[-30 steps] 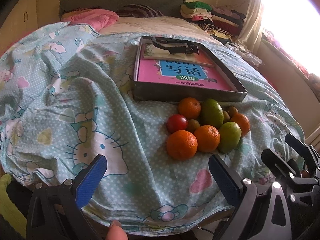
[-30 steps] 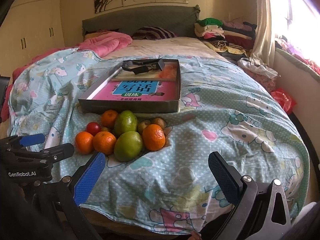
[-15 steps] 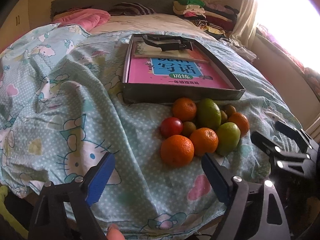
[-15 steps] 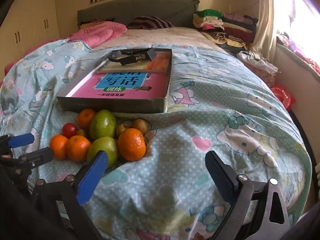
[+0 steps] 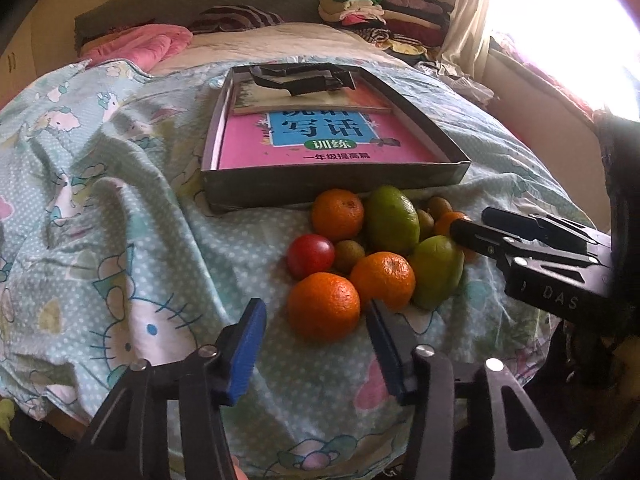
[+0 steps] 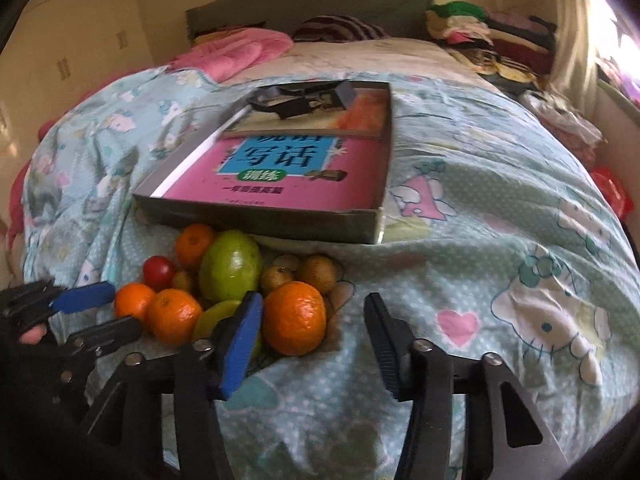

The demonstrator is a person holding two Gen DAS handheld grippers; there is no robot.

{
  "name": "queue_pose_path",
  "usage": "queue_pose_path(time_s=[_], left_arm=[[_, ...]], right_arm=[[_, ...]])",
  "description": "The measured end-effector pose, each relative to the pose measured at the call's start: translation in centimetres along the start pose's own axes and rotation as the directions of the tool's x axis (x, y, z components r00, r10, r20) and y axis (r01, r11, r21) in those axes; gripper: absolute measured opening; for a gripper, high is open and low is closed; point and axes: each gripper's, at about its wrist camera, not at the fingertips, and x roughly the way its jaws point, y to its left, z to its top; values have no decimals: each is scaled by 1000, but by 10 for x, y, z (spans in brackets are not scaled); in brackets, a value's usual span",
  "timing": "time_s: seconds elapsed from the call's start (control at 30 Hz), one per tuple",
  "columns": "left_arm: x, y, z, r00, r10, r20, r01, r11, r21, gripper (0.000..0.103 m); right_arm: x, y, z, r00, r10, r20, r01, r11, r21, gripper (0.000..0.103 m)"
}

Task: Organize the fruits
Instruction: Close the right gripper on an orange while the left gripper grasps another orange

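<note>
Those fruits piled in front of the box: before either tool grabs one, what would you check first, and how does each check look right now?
1. Left gripper jaws open and holding nothing: ok.
2. Right gripper jaws open and holding nothing: ok.
3. Nearest orange lined up between the left jaws: ok, just ahead of them.
4. Right-hand orange lined up between the right jaws: ok, though nearer its left finger.
5. Room in the box for fruit: not ok, a pink book and a black object fill most of it.
6. Both tools apart from each other: ok.
</note>
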Motion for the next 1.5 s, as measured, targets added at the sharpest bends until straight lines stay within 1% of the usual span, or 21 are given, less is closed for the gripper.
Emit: queue_pose_path(time_s=[0.1, 0.2, 0.33, 0.47, 0.53, 0.6, 0.67, 0.73, 0.8, 0.9, 1.03, 1.07, 1.17, 1.27, 1.37, 1.43, 1.5], left_arm=[[5, 1, 1, 1000, -1, -12, 1, 1000, -5, 52], [8, 4, 2, 1000, -6, -16, 6, 1000, -15, 52], [9, 6, 1, 1000, -13, -22, 13, 1000, -21, 52], [10, 9, -1, 999, -25, -32, 24, 999, -38, 52], [10, 10, -3, 999, -32, -34, 31, 999, -41, 52], [10, 10, -4, 999, -31, -32, 30, 999, -33, 52], [10, 10, -4, 999, -34, -34, 33, 999, -33, 52], [10, 10, -4, 999, -35, -33, 34, 999, -32, 52], [10, 11, -4, 999, -40, -34, 39, 999, -34, 52], [10, 11, -3, 998, -45, -33, 44, 998, -38, 52], [12, 10, -1, 998, -44, -37, 43, 999, -32, 52], [12, 10, -1, 998, -44, -37, 43, 999, -32, 52], [12, 9, 0, 998, -44, -39, 43, 998, -36, 52], [13, 9, 1, 998, -44, -42, 43, 998, -41, 52], [15, 11, 3, 998, -41, -42, 39, 998, -47, 52], [16, 12, 5, 998, -45, -40, 43, 998, -49, 52], [17, 15, 6, 997, -66, -43, 64, 996, -60, 49]], right_arm=[[1, 2, 2, 1000, 16, 0, -16, 999, -29, 47], [1, 0, 3, 996, 84, -4, -84, 996, 17, 43], [8, -4, 5, 995, 96, -20, -95, 995, 36, 43], [13, -16, 5, 986, 165, -37, -160, 979, 125, 43], [12, -17, 5, 984, 174, -41, -167, 977, 134, 43], [11, -12, 5, 985, 163, -46, -159, 983, 97, 40], [11, -11, 4, 988, 141, -57, -137, 989, 60, 40], [10, -13, 3, 988, 141, -64, -139, 990, 41, 38], [6, -15, -1, 989, 134, -63, -133, 991, 12, 34], [-3, -13, -6, 993, 106, -54, -108, 994, -24, 34], [-3, -6, -11, 990, 116, -77, -119, 992, -45, 34], [-2, -5, -11, 990, 115, -78, -118, 992, -47, 35], [1, -9, -9, 990, 110, -87, -114, 993, -39, 42], [4, -9, -5, 989, 111, -102, -117, 992, -46, 43], [8, -10, -1, 987, 122, -103, -130, 989, -75, 43], [12, -16, 3, 981, 163, -108, -172, 982, -74, 41], [11, -16, 4, 979, 176, -103, -186, 979, -88, 35]])
